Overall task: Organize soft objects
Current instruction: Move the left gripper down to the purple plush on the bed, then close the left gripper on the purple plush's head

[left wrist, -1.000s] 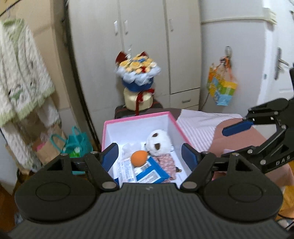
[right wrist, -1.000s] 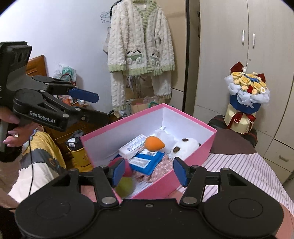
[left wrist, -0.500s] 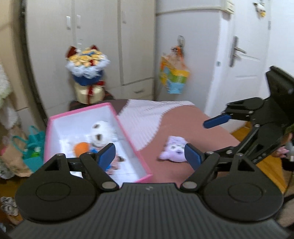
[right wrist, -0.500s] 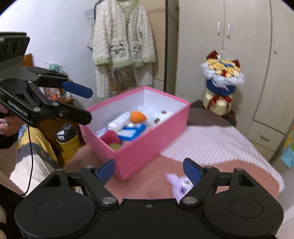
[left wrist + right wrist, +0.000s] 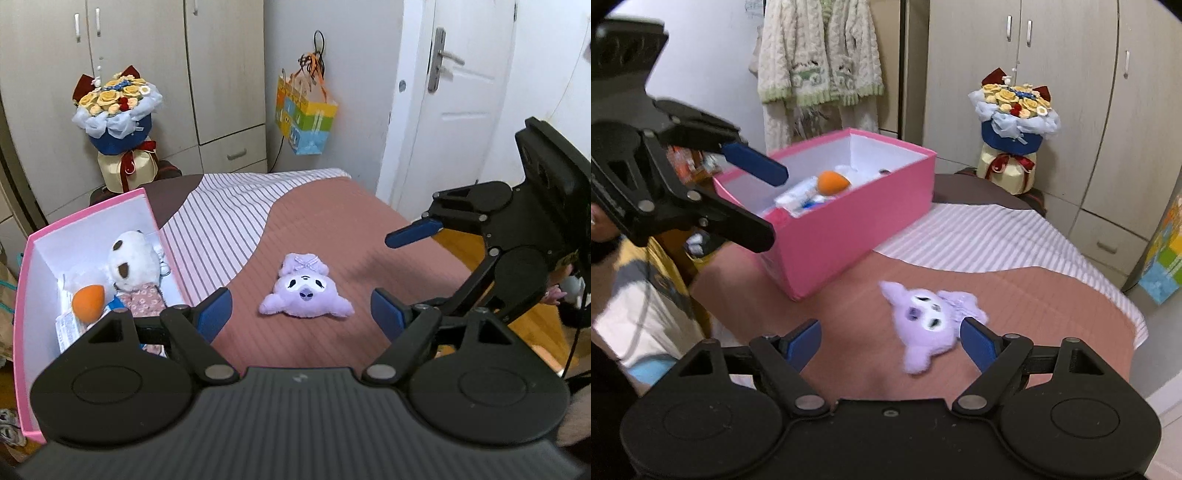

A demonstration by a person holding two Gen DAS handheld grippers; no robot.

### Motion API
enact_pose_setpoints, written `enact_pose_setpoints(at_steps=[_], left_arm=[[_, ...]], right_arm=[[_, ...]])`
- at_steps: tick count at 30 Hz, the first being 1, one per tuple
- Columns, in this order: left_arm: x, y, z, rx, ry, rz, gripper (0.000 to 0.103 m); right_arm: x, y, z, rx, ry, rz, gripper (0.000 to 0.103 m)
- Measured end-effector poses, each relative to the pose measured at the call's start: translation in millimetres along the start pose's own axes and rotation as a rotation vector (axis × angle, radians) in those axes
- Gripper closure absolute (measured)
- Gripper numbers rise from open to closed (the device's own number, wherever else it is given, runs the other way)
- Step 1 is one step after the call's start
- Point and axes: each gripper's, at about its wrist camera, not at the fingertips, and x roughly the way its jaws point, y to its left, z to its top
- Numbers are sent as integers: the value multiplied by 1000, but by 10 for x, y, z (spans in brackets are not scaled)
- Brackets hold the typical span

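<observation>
Left wrist view: both grippers, left [image 5: 303, 314] and right [image 5: 413, 273], hover jaws wide apart above purple plush [image 5: 306, 292].

- The purple plush toy [image 5: 306, 293] [image 5: 932, 321] lies flat on the brown bed cover, face up, apart from the box.
- The pink box [image 5: 22, 295] [image 5: 849, 221] is open and holds a white plush [image 5: 132, 260] and an orange ball-like toy [image 5: 88, 301] [image 5: 832, 181].

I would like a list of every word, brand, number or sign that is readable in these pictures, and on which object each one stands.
No text can be read in either view.
Packets in the pink box: printing on the white packet, too small and blurred.
Colourful gift bag on the wall hook: pictures, no legible words.
Left gripper and right gripper: no readable marking shows.
</observation>
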Motion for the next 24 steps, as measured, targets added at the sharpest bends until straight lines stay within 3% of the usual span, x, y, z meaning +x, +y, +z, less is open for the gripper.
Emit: enact_pose_setpoints(at_steps=[7,15,24], left_arm=[[341,-189,92,44,-4,83,21],[860,-107,107,-90,46,78,23],[1407,17,42,-209,90,84,24]], right_arm=[[269,-126,-96,4,-16,21,17],[562,-223,-254,60,-108,0,17],[996,-327,-360,89,-87,-91,16]])
